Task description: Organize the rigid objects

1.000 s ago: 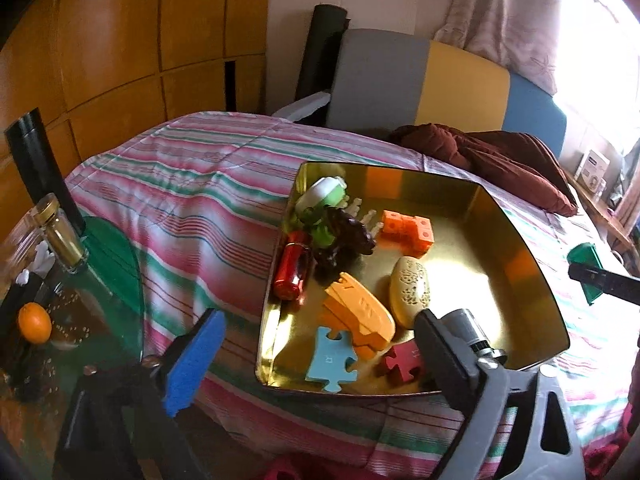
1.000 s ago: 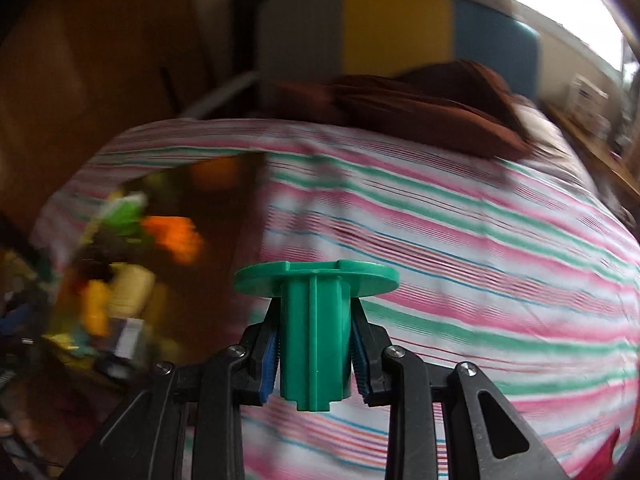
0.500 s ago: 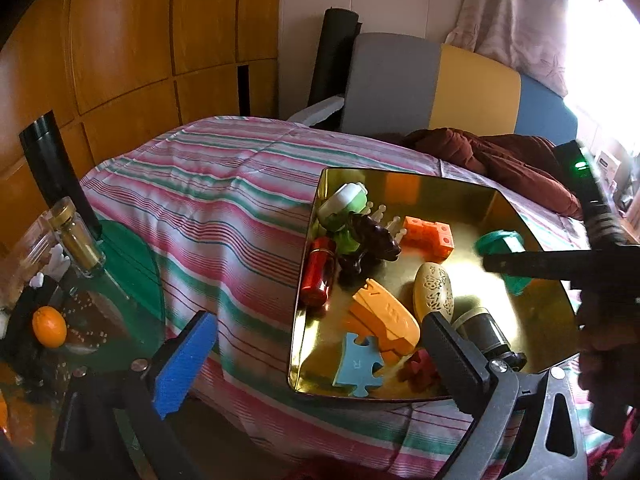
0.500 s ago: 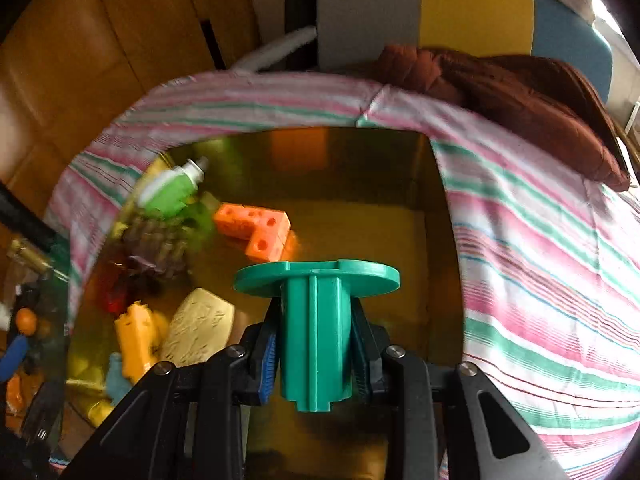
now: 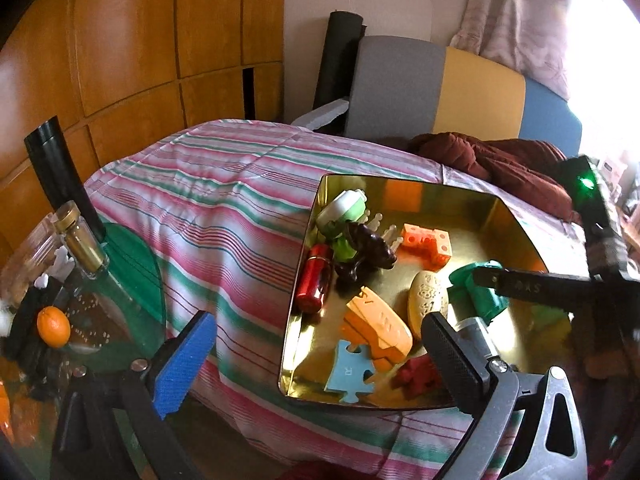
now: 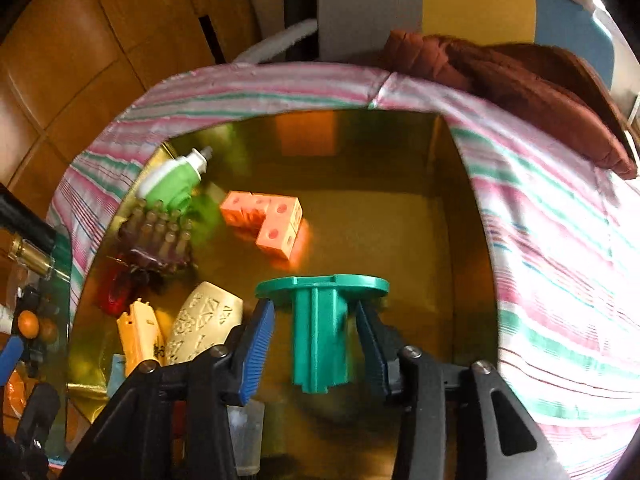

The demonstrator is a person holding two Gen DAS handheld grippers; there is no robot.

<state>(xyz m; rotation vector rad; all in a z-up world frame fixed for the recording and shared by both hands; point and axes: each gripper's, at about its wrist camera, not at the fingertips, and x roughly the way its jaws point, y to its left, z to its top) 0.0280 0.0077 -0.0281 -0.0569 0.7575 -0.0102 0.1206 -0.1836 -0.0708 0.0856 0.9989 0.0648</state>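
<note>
Since the earlier frame the right gripper (image 6: 316, 344) has carried the green flanged piece (image 6: 320, 332) from above the striped bedspread (image 5: 224, 216) to a spot over the gold tin tray (image 5: 516, 216), and the pads that clamped its stem have parted. The jaws are opening now: a gap shows on each side of the ribbed stem, which sits between them, slightly blurred, over the bare right half of the tray floor. From the left wrist view the piece lies low in the tray, just right of the cream carved oval (image 5: 428, 300) and nearer than the orange cube block (image 5: 428, 240).

The piece looks like hard moulded plastic, light and stiff, a little slick. Its ribbed stem gives flat faces for the pads; the thin flange would be a poor hold.

The left gripper (image 5: 320, 356) hangs at the tray's near-left edge with its jaws wide apart, nothing between them. The red canister (image 5: 314, 284), blue puzzle piece (image 5: 352, 372) and other toys crowd the left side of the tray
</note>
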